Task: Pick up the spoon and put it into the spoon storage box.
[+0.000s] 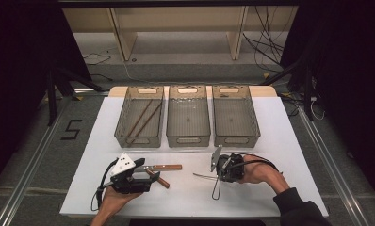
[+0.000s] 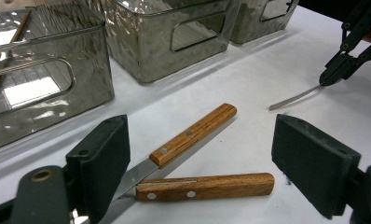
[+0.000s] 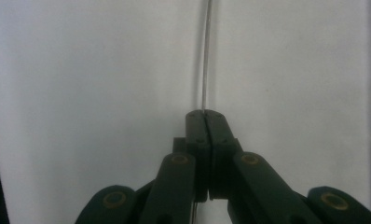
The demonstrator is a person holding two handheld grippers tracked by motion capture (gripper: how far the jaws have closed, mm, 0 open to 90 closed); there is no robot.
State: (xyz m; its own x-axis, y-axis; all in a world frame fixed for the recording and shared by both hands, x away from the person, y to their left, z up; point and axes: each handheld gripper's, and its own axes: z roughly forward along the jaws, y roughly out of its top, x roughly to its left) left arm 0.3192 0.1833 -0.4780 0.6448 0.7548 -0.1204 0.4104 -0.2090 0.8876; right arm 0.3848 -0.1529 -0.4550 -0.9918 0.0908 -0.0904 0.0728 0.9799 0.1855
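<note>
Jaws flank two knives (image 2: 193,135); three bins (image 1: 188,116) behind.

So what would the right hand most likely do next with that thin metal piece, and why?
Probably lift it slightly off the table. The right gripper has its fingers pressed together on one end of the thin metal strip, whose other end seems to lie on the white table. Three bins wait behind, so raising it first looks sensible.
</note>
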